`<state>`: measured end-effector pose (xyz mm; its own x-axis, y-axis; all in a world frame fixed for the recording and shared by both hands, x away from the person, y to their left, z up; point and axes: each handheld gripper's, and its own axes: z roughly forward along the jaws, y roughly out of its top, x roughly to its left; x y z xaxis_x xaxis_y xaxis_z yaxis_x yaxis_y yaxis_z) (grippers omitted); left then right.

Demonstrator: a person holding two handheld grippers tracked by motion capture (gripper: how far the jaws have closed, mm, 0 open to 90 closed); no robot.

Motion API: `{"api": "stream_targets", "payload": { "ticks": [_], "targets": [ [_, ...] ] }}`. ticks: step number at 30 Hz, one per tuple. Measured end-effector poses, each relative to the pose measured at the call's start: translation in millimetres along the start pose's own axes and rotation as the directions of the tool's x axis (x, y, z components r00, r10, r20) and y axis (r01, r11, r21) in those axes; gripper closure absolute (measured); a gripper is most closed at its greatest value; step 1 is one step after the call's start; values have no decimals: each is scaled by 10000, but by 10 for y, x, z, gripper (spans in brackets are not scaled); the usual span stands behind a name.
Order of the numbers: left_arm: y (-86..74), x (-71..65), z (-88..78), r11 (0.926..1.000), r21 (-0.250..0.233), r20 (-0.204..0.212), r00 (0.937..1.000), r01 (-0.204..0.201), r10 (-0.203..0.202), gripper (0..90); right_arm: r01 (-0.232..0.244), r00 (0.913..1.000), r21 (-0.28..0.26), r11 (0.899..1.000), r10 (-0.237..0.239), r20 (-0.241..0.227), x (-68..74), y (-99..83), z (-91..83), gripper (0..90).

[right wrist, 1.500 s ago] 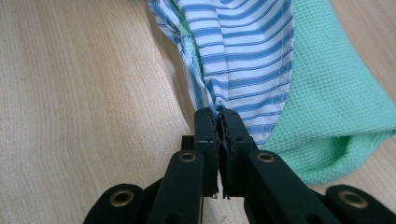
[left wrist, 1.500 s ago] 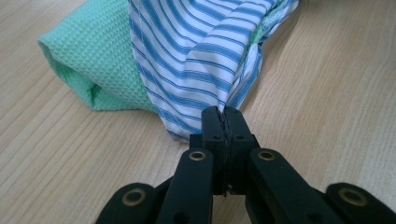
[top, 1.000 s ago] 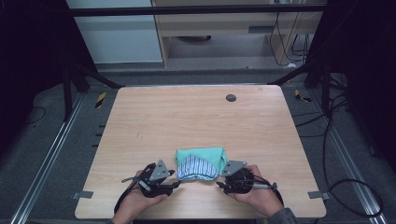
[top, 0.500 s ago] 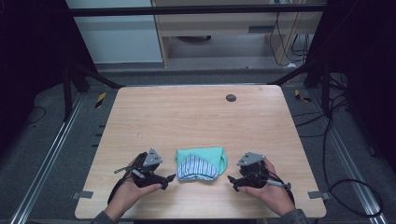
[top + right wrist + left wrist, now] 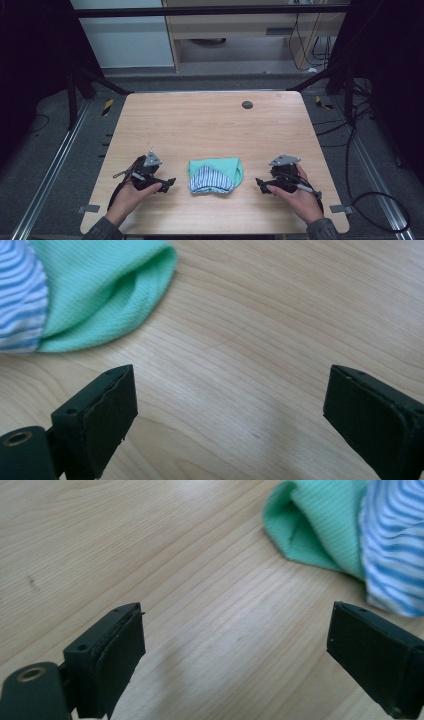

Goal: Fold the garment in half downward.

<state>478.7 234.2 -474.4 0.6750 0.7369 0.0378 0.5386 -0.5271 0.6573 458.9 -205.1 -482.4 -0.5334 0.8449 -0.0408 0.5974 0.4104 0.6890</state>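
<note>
Wooden table (image 5: 210,125) in a dim room, dark frame legs around it. High view: folded cloth (image 5: 216,175), green with a blue-striped part, lies near the front edge; left gripper (image 5: 167,183) and right gripper (image 5: 260,184) flank the cloth, each apart from it, likely released after a fold.

Left gripper view: jaws just opened, spread wide, bare wood between; cloth (image 5: 340,530) ahead to the right.

Right gripper view: jaws likewise just opened and empty; cloth (image 5: 85,295) ahead to the left.

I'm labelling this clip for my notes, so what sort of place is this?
Probably a lab or recording workstation: a bare wooden table framed by dark metal struts, loose cables on the grey floor, and a folded cloth between handheld grippers.
</note>
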Motion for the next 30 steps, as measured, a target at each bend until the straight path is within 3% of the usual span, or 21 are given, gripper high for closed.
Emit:
{"api": "stream_targets", "payload": {
  "ticks": [6,10,13,14,15,16,17,22,23,27,30],
  "targets": [
    [-44,104,30,9996,266,-290,9996,18,-11,68,-331,9991,187,9993,326,269,-141,-18,47,73],
    [-57,206,79,9993,204,-521,9982,308,-297,66,-681,9961,90,9976,675,562,-231,3,102,73],
    [-47,317,153,9985,-45,-925,9943,537,-539,64,-1415,9861,-306,9895,1436,832,-306,37,183,72],
    [-47,317,153,9985,-45,-925,9943,537,-539,61,-1415,9861,-306,9895,1436,832,-306,37,183,72],
    [-42,361,205,9976,-152,-1068,9919,679,-691,61,-1785,9789,-421,9830,1817,936,-330,51,239,72],
    [-42,361,205,9976,-152,-1068,9919,679,-691,60,-1785,9789,-421,9830,1817,936,-330,51,239,72],
    [-33,379,252,9995,-112,-1603,9866,307,-321,59,-1959,9742,-386,9799,1989,1064,-344,64,303,67],
    [-36,411,335,9974,-333,-1457,9870,634,-676,57,-2178,9665,-238,9757,2190,1338,-338,93,419,67],
    [-40,433,361,9945,-522,-1388,9855,908,-973,52,-2186,9633,-280,9754,2203,1535,-333,102,467,50],
    [-60,486,411,9872,-835,-1143,9828,1358,-1449,33,-2211,9589,-561,9736,2275,1693,-334,113,520,27],
    [-60,496,418,9867,-841,-1103,9828,1393,-1482,19,-2291,9556,-662,9712,2373,1748,-325,124,549,12]
  ]
}}
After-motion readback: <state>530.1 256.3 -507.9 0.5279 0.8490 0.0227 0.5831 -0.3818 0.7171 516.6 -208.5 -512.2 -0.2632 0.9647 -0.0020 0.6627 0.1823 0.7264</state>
